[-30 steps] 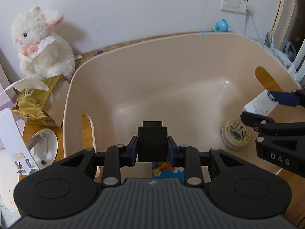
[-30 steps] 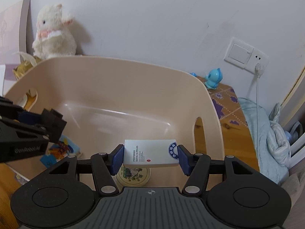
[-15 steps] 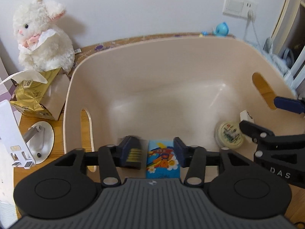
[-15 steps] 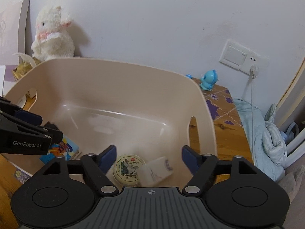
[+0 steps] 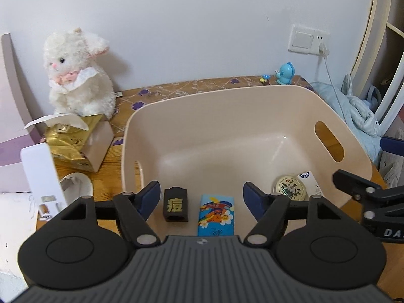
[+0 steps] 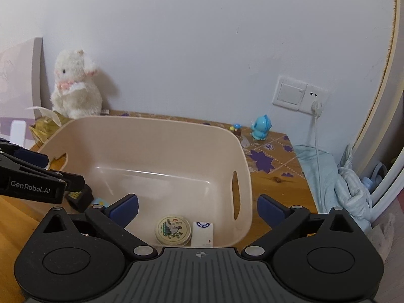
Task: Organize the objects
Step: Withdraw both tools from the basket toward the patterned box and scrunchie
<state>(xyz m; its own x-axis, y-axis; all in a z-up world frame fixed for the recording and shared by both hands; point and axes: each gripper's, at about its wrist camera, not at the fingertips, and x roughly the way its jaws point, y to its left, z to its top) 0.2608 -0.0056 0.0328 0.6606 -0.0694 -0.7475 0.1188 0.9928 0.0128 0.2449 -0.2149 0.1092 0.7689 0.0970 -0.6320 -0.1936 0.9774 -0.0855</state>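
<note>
Black plastic fills the near edge of both views: the left claw (image 5: 202,197) and the right claw (image 6: 197,208) each have their blue-padded fingers spread wide with nothing between them, and both hang above the near side of a beige plastic basket (image 5: 252,96).

On the basket floor, between the left claw's fingers as the left camera sees it, a small black block with a gold character (image 5: 176,208) lies just beside a blue illustrated box (image 5: 216,214). Toward the basket's right end, a round tin with a green picture lid (image 6: 173,229) lies flat with a small white box bearing a blue seal (image 6: 202,231) right against it, near the slot handle in the right wall.

The basket sits on a wooden surface (image 6: 275,176) partly covered by a purple-flowered cloth. Left of the basket are a white stand (image 5: 40,169) and an opened gold tissue box (image 5: 75,141). Behind that, against the wall, sits a white plush rabbit (image 5: 78,75). At the far right corner stands a small blue toy figure (image 6: 261,127), under a wall switch and socket (image 6: 299,93) with a white cable plugged in. A light-blue garment (image 6: 335,179) is bunched off the surface's right edge.
</note>
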